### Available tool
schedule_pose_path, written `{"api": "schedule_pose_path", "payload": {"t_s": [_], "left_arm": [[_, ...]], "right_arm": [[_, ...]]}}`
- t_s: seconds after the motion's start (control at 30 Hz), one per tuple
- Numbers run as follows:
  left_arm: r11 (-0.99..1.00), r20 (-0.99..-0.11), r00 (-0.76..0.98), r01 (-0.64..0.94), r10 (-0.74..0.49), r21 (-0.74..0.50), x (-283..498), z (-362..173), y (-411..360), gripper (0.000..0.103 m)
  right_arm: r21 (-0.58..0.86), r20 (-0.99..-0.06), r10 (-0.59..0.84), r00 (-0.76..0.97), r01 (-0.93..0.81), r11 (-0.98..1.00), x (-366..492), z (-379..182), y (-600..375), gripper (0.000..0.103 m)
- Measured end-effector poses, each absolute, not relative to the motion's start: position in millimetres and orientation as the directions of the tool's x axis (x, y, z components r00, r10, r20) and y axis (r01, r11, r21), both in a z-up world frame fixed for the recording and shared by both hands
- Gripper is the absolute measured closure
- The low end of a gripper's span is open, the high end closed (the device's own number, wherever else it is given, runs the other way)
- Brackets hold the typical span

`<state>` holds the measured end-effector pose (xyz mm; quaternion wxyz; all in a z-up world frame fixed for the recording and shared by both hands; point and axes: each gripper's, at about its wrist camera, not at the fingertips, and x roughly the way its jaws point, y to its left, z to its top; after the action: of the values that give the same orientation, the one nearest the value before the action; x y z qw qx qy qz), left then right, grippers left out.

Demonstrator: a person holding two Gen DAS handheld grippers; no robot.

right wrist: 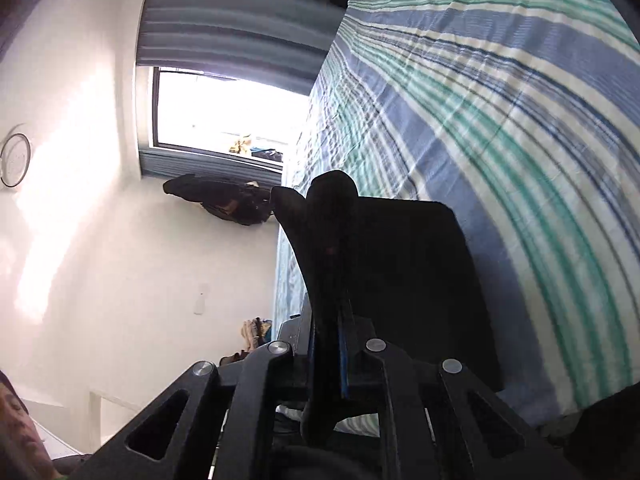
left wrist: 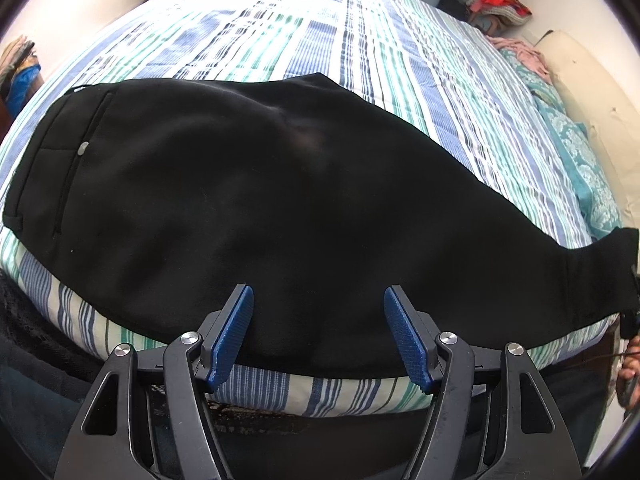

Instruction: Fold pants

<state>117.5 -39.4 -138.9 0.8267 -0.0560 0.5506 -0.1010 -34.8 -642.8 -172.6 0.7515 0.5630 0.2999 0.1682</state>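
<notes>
pants (left wrist: 280, 200): black, flat across striped bed (left wrist: 360, 40) | left tongs (left wrist: 319, 312): spread | right tongs (right wrist: 330, 344): pinching pants hem

Left wrist view: low at near bed edge, facing forward across striped bedsheet (left wrist: 360, 40) toward far window, black pants (left wrist: 280, 180) filling centre frame, close. Right wrist view: rolled sideways, wall at left of frame, bedsheet (right wrist: 500, 100) at right, pants (right wrist: 400, 272) very close. Shared: bedsheet, pants.
</notes>
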Motion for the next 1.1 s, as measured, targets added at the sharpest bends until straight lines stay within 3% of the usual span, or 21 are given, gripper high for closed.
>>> {"api": "schedule_pose_path", "payload": {"t_s": [0.13,0.3,0.4,0.5,0.53,0.6,0.67,0.83,0.9,0.93,1.03,1.1], "left_arm": [[0.97,-0.886,0.397,0.092,-0.241,-0.223,115,-140,-26,0.033],[0.959,-0.87,0.41,0.043,-0.273,-0.281,113,-144,-4,0.033],[0.956,-0.863,0.419,0.046,-0.281,-0.289,112,-143,-2,0.033],[0.955,-0.862,0.419,0.054,-0.286,-0.291,110,-143,-2,0.033],[0.953,-0.86,0.419,0.056,-0.293,-0.297,110,-143,-2,0.033],[0.943,-0.845,0.427,0.064,-0.321,-0.326,108,-139,1,0.032],[0.928,-0.822,0.441,0.085,-0.361,-0.362,104,-133,1,0.032],[0.875,-0.764,0.43,0.291,-0.48,-0.386,93,-111,-42,0.032],[0.852,-0.763,0.406,0.381,-0.502,-0.358,93,-108,-68,0.033],[0.848,-0.77,0.399,0.409,-0.498,-0.336,93,-108,-80,0.034],[0.844,-0.797,0.37,0.445,-0.477,-0.299,100,-115,-105,0.053],[0.856,-0.819,0.37,0.448,-0.438,-0.256,106,-121,-116,0.056]], "right_arm": [[0.98,-0.142,0.69,0.71,0.005,0.197,-1,-174,-550,0.094],[0.975,-0.176,0.785,0.594,-0.003,0.221,46,-192,-420,0.094],[0.953,-0.26,0.803,0.536,0.006,0.304,69,-208,-348,0.094],[0.863,-0.434,0.766,0.475,-0.025,0.505,87,-219,-285,0.091],[0.817,-0.501,0.739,0.451,-0.033,0.575,91,-222,-269,0.083],[0.752,-0.587,0.696,0.413,-0.04,0.658,93,-222,-252,0.057],[0.702,-0.612,0.659,0.438,-0.082,0.707,83,-208,-252,0.025],[0.376,-0.672,0.374,0.639,-0.141,0.916,16,-151,-294,0.003],[0.281,-0.678,0.265,0.685,-0.092,0.955,-16,-144,-322,0.002],[0.267,-0.68,0.238,0.694,-0.069,0.961,-27,-145,-331,0.002],[0.305,-0.677,0.211,0.705,0.008,0.952,-41,-148,-366,0.002],[0.343,-0.667,0.214,0.713,0.04,0.938,-46,-144,-372,0.002]]}}
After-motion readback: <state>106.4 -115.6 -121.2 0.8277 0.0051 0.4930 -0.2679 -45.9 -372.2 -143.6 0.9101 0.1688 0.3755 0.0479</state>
